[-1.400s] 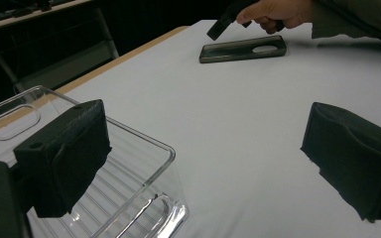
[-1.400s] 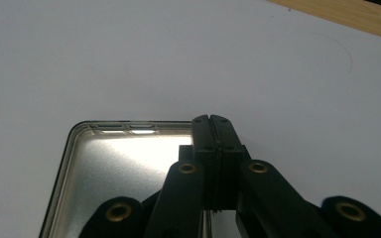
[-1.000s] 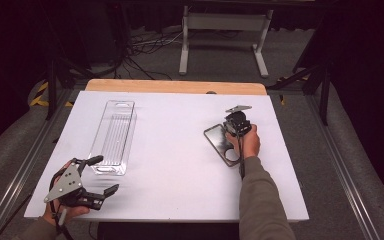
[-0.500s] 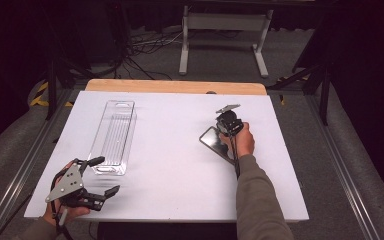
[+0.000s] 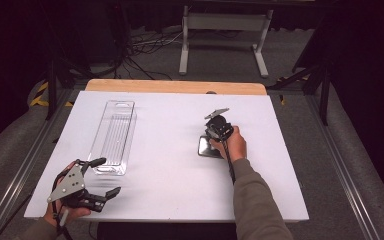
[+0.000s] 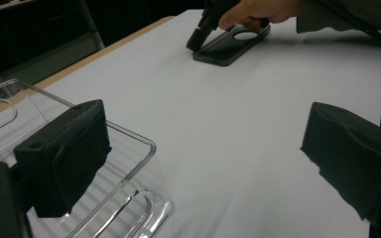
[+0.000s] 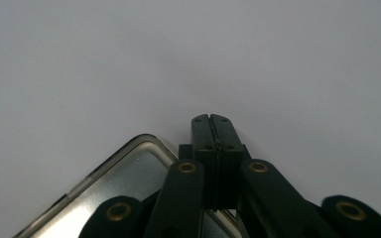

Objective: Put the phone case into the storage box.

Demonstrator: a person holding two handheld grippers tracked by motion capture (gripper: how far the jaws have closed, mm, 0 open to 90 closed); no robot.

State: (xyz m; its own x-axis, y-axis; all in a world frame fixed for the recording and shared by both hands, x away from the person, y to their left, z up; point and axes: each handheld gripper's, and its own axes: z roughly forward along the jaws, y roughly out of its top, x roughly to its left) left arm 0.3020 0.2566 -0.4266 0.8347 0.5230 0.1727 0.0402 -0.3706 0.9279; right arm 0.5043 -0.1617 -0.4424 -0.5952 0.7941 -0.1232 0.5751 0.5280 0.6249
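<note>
A dark phone case (image 5: 207,148) lies flat on the white table (image 5: 170,175), right of centre. My right gripper (image 5: 212,136) points down at its far edge, jaws pressed together on the rim. In the right gripper view the shut gripper (image 7: 212,121) stands over the case's corner (image 7: 104,198). The left gripper view shows the case (image 6: 230,45) far off with the right gripper (image 6: 198,40) at its edge. My left gripper (image 5: 105,176) rests open at the front left, beside the near end of a clear plastic tray (image 5: 114,135). Nothing sits between its pads (image 6: 62,158).
The clear tray's rim (image 6: 146,144) lies just under the left pad. A wooden strip (image 5: 175,86) runs along the table's far edge. A metal stand (image 5: 220,30) and cables are on the floor beyond. Metal rails flank the table.
My right gripper has shifted left and slightly nearer, and the phone case has slid left with it. The left gripper has stayed in place.
</note>
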